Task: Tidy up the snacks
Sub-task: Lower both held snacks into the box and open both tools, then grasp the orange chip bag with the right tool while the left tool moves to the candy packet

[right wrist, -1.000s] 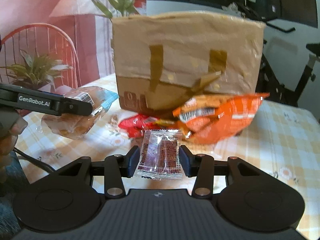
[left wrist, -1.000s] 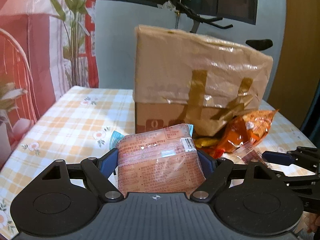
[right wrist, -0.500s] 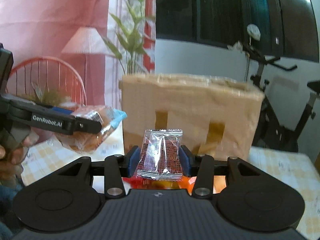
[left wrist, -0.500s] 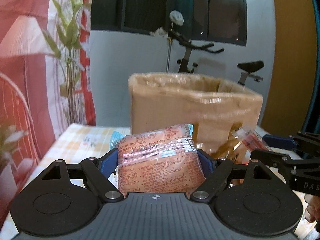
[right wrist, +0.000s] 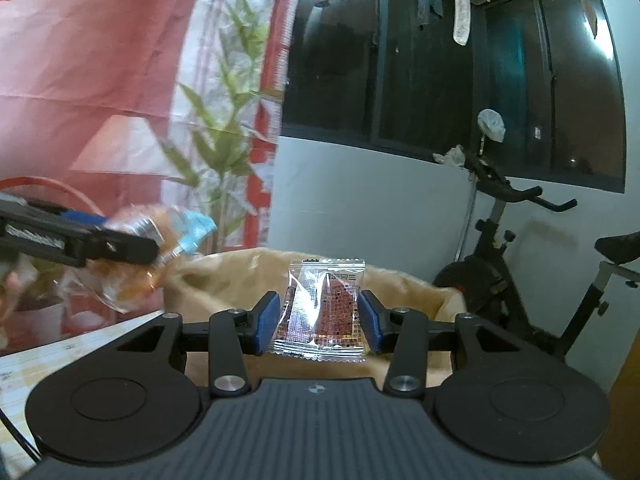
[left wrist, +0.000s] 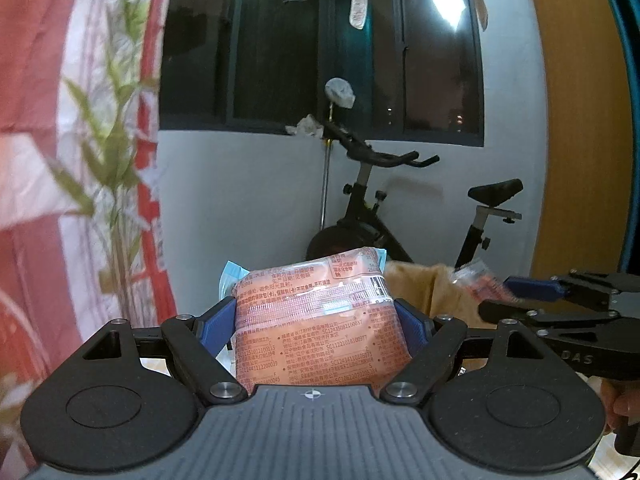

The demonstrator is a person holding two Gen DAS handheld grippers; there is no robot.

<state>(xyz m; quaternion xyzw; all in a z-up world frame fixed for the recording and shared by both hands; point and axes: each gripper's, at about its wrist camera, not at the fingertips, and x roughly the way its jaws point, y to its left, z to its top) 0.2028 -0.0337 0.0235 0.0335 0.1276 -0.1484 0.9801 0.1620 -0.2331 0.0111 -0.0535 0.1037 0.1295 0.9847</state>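
Note:
My left gripper (left wrist: 316,320) is shut on an orange bread pack (left wrist: 320,320) with a blue end, held high in the air. My right gripper (right wrist: 318,316) is shut on a small clear sachet (right wrist: 320,308) with dark red contents, held above the near rim of the open cardboard box (right wrist: 400,284). In the left wrist view the box's top edge (left wrist: 424,280) shows just behind the bread pack, and the right gripper (left wrist: 520,292) with its sachet hovers over it. In the right wrist view the left gripper (right wrist: 132,248) holds the bread pack (right wrist: 160,240) left of the box.
A checked tablecloth (right wrist: 60,356) shows at lower left. An exercise bike (right wrist: 520,240) stands behind the box by a grey wall. A tall green plant (right wrist: 224,128) and red curtain are at left. A dark window is above.
Both grippers have risen from table level to above the box's rim, each still holding its snack. The snacks on the table have dropped out of view.

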